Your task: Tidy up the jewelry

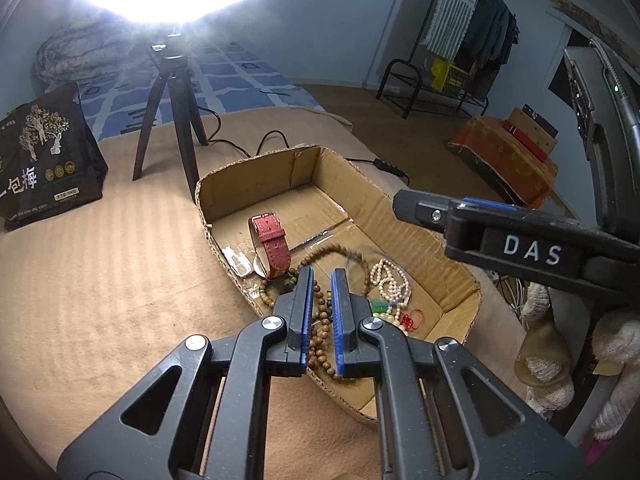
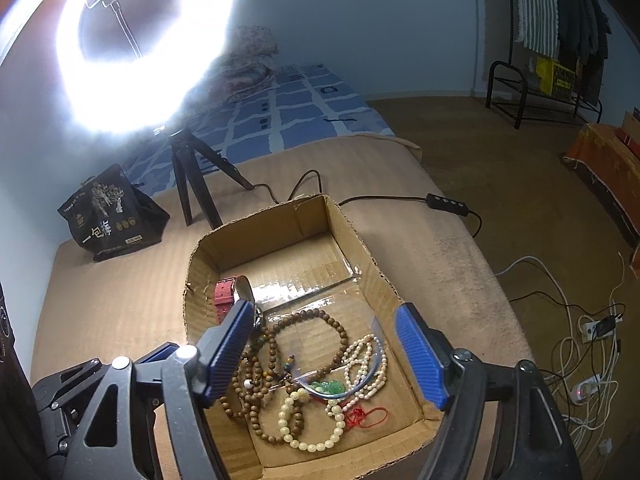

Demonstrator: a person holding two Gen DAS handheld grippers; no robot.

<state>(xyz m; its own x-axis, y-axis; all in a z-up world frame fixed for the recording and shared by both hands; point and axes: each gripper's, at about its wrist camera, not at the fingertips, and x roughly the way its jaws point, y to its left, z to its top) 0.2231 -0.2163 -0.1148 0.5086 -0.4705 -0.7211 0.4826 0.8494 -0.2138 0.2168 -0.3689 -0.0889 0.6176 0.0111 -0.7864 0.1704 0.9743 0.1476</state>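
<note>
My left jaws [image 1: 321, 280] are closed with nothing gripped, hovering over the brown bead strings [image 2: 276, 344] at the near end of the cardboard box [image 2: 352, 232]. My right jaws [image 2: 328, 344] stand wide open above the same pile. Right of the brown beads lie a pearl strand [image 2: 366, 356] and cream bracelet [image 2: 316, 424]. Farther left, a red watch strap [image 1: 272, 240] stands against the box wall.

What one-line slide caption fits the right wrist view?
Open right claw poised over a cardboard box of tangled bead necklaces, beside a glowing ring light.
</note>
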